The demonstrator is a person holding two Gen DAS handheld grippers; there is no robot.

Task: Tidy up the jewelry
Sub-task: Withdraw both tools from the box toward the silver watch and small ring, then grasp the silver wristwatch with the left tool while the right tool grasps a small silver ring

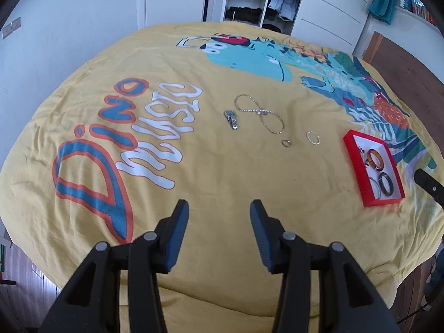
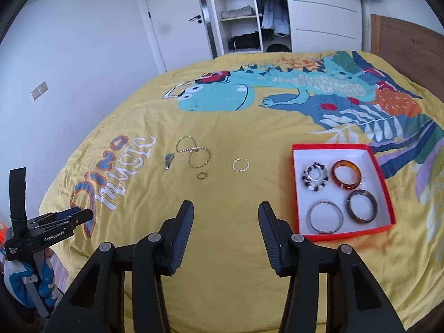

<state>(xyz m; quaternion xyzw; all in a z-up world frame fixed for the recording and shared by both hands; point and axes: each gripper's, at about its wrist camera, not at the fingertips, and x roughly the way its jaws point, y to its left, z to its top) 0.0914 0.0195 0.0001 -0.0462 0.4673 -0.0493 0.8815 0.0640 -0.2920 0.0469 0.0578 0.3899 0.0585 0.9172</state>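
Note:
A red box with a white floor point(image 2: 301, 155) point(image 1: 353, 155) lies on the yellow bedspread and holds an amber bangle point(image 2: 347, 177), a dark bangle point(image 2: 362, 206), a silver bangle point(image 2: 324, 216) and a beaded bracelet point(image 2: 315, 176). Loose on the spread lie a tangled chain point(image 2: 194, 151) point(image 1: 259, 111), a silver clump point(image 2: 168, 160) point(image 1: 231, 119), a small ring point(image 2: 202, 175) point(image 1: 286, 143) and a thin gold hoop point(image 2: 240, 164) point(image 1: 313, 138). My left gripper point(image 1: 219, 216) and right gripper point(image 2: 226, 216) are both open and empty, short of the jewelry.
The yellow dinosaur bedspread point(image 2: 222, 111) covers the whole bed. A wooden headboard point(image 2: 410, 44) is at the right. An open wardrobe point(image 2: 244, 14) and a door point(image 2: 177, 22) stand behind the bed. The left gripper shows at the right wrist view's left edge point(image 2: 55, 222).

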